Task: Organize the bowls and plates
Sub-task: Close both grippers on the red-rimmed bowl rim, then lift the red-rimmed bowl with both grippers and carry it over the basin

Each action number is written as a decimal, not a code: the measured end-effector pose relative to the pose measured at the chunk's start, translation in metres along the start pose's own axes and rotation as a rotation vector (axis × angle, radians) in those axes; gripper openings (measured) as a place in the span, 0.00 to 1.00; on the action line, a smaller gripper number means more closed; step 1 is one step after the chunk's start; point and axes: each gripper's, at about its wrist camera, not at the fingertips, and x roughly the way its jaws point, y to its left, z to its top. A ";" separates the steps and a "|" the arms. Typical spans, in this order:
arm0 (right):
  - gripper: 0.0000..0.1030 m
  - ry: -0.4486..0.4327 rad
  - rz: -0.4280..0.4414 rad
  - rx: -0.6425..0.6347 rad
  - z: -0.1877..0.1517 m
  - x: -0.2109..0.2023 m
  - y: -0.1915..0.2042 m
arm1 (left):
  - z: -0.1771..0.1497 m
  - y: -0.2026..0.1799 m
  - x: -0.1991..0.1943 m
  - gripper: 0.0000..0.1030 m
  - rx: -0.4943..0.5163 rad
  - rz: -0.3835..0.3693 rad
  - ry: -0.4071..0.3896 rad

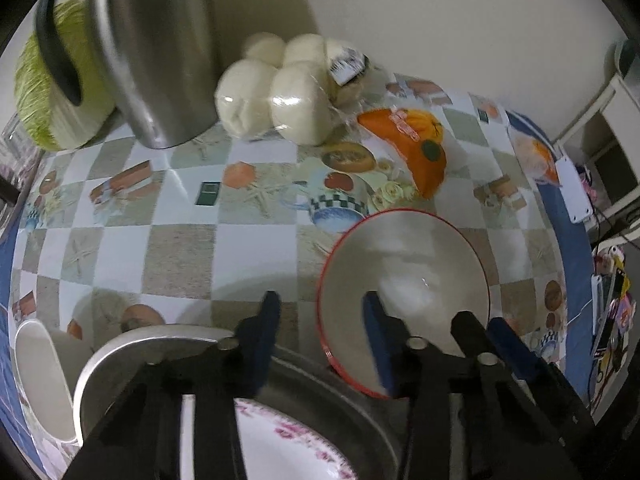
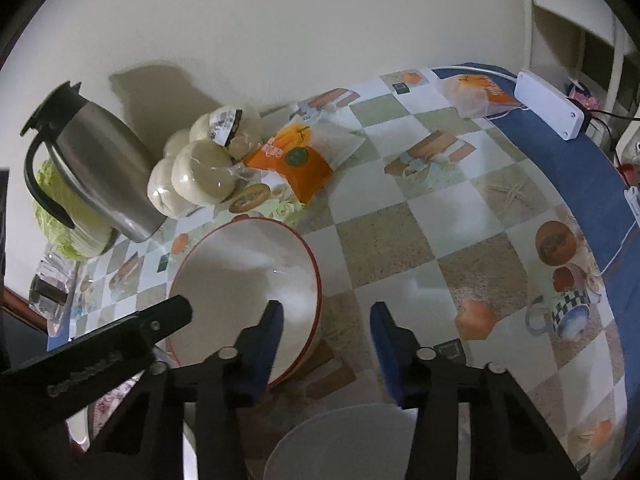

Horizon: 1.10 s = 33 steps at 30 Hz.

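Left wrist view: the red-rimmed bowl is straddled at its near rim by both open grippers, left gripper and right gripper, bare tablecloth seen beside it, the floral plate cut off below.

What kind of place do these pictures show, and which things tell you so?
Probably a home kitchen or dining table. A round table with a food-print checkered oilcloth carries a stainless steel thermos jug with a black handle, a clear bag of white steamed buns and a white bowl with a red rim.

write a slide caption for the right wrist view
Open right gripper straddling the rim of a red-rimmed bowl on the checkered tablecloth.
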 end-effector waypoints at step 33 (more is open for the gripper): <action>0.27 -0.065 0.149 -0.061 -0.001 -0.048 0.035 | -0.029 0.025 -0.073 0.07 -0.102 -0.052 -0.237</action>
